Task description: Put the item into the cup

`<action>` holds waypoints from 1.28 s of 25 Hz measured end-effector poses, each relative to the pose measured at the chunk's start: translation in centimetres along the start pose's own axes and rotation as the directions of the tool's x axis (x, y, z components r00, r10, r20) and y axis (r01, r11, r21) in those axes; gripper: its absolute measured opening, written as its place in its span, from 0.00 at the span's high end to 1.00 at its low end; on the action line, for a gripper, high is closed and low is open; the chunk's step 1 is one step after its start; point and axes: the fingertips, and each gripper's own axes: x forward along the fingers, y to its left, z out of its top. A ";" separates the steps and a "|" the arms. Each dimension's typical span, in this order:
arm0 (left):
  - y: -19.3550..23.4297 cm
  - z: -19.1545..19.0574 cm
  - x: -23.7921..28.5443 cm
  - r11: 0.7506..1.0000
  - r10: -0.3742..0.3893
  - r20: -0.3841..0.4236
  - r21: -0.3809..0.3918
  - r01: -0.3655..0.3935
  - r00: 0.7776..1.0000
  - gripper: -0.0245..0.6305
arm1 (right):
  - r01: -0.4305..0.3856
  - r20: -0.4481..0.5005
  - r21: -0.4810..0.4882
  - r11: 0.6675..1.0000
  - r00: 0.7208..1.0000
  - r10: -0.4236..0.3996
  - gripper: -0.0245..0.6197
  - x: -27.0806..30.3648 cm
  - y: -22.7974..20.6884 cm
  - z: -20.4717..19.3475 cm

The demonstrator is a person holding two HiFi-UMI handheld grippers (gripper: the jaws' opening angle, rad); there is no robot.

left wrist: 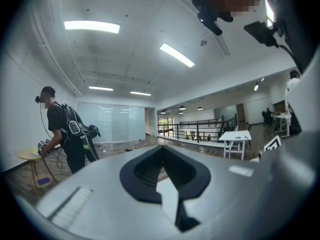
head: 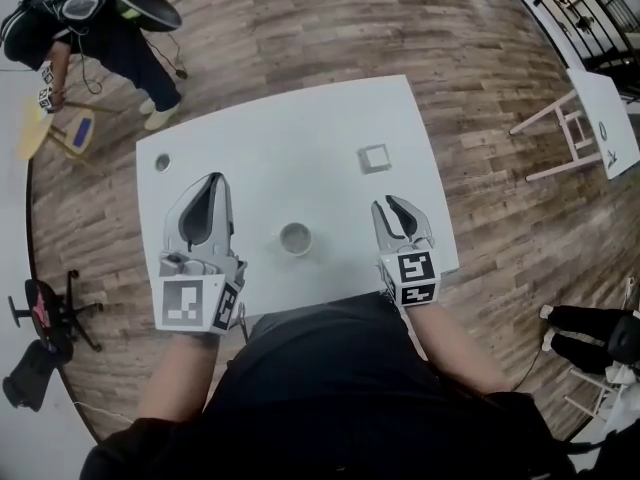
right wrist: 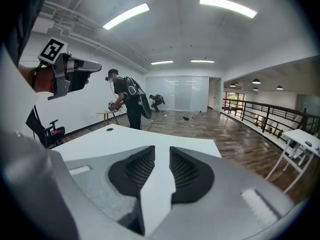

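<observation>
Left gripper [head: 214, 178]: we see its jaws drawn together with the tips meeting and nothing between them. It is held over the near left part of the table and points away from us.
Right gripper [head: 389, 202]: its jaws stand a little apart, and only bare tabletop shows through the gap. It carries nothing and sits over the near right edge.
Cup [head: 295, 238]: it stands upright on the table between the two grippers, touched by neither. We look down into its open mouth but cannot tell what is inside.
Item [head: 374, 158]: a small white square piece lies flat on the table beyond the right gripper. It is farther away and farther right than the cup, well apart from it.
Table [head: 300, 128]: it is white, with a small round hole [head: 162, 162] near its far left corner.
Surroundings: on the wooden floor [head: 300, 28] we see a person with a backpack [head: 100, 28] bent over a small yellow table [head: 30, 133] at far left. A second white table [head: 600, 113] is at right, and a black chair [head: 40, 313] at near left.
</observation>
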 end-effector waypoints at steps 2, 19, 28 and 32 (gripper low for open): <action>-0.4 0.1 0.3 1.000 -0.012 0.001 0.003 0.012 1.000 0.95 | 0.024 0.008 0.011 1.000 1.000 -0.024 0.81 -0.2 -0.9 0.1; -2.3 -0.8 2.4 0.999 -0.036 -0.049 0.014 0.036 0.998 0.95 | 0.044 -0.011 0.033 0.998 0.999 -0.044 0.81 1.4 -3.8 -1.4; -2.1 -1.1 4.3 0.999 -0.025 -0.070 0.027 0.027 0.997 0.95 | 0.022 -0.046 0.036 0.999 0.999 -0.020 0.81 2.9 -4.4 -2.6; -2.6 -1.2 4.9 0.999 -0.020 -0.083 0.031 0.023 0.996 0.95 | 0.015 -0.055 0.041 0.999 0.998 -0.013 0.81 3.2 -5.1 -3.1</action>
